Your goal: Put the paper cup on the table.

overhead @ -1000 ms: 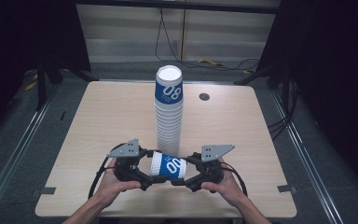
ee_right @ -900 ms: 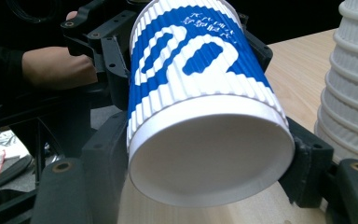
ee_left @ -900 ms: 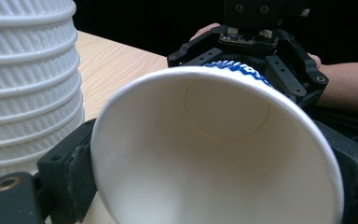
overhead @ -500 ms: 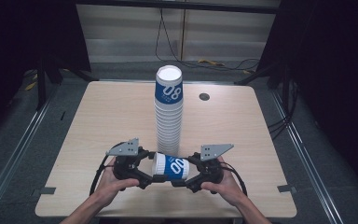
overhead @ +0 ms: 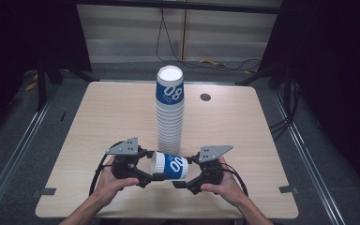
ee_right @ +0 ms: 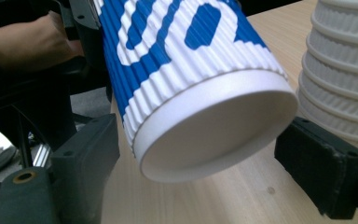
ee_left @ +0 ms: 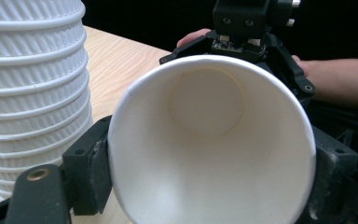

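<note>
Around the pale wooden table (overhead: pixel 98 122) lie grey floor and dark curtains. Centred on it stands a cup stack (overhead: pixel 169 112). Just before the stack, the left gripper (overhead: pixel 151 176) clamps a sideways blue-and-white cup (overhead: pixel 169 165); the right gripper (overhead: pixel 183 182) jaws flank its base, parted.
</note>
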Available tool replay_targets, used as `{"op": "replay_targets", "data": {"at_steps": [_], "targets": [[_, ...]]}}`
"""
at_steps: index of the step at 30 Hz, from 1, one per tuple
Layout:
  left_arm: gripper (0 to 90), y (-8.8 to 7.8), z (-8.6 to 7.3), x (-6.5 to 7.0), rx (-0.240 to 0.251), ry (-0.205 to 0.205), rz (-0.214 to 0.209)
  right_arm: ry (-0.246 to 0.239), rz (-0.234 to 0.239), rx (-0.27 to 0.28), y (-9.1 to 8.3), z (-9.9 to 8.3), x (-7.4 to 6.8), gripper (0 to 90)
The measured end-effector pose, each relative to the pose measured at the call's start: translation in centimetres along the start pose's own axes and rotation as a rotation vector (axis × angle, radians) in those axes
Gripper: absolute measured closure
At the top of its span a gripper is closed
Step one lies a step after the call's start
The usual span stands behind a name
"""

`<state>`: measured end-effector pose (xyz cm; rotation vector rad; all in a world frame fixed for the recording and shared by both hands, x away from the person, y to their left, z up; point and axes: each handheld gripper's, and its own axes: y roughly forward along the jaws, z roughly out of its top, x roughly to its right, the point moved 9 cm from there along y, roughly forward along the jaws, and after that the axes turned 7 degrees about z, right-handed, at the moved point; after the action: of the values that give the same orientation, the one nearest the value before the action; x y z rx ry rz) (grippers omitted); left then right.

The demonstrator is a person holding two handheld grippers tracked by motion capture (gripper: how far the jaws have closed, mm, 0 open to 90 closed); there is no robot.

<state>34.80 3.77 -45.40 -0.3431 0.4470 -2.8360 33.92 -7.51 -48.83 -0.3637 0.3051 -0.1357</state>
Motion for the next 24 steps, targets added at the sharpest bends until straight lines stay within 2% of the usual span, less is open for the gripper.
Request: {"op": "replay_targets", "data": {"at_steps": [7, 9, 12, 17, 18, 21, 23, 24], "targets": [[19.3, -0.8, 0.1, -0.7, -0.030, 0.000, 0.039, 0.030, -0.020, -0.009, -0.2, -0.4, 0.6, 14.1], [19.3, -1.1, 0.1, -1.0, -0.031, -0.012, 0.049, 0.036, -0.029, -0.011, -0.4, -0.5, 0.7, 14.1], [19.1, -1.5, -0.1, -1.3, -0.050, 0.020, 0.072, 0.048, -0.042, -0.015, -0.6, -0.6, 1.0, 14.1], [19.1, -1.8, -0.5, -1.9, -0.073, 0.029, 0.093, 0.073, -0.052, -0.009, -1.0, -0.8, 1.5, 14.1], [19.1, -1.9, -0.6, -2.1, -0.074, 0.015, 0.093, 0.076, -0.062, -0.010, -1.3, -0.9, 1.7, 14.2], [19.1, -2.1, -0.6, -2.3, -0.085, 0.014, 0.102, 0.083, -0.076, -0.009, -1.6, -0.9, 1.8, 14.2], [19.1, -2.6, -0.3, -2.3, -0.067, 0.010, 0.081, 0.086, -0.086, -0.007, -1.8, -1.0, 1.9, 14.2], [19.1, -2.7, -0.3, -2.3, -0.075, 0.002, 0.087, 0.088, -0.088, -0.007, -1.9, -1.0, 1.9, 14.2]]}}
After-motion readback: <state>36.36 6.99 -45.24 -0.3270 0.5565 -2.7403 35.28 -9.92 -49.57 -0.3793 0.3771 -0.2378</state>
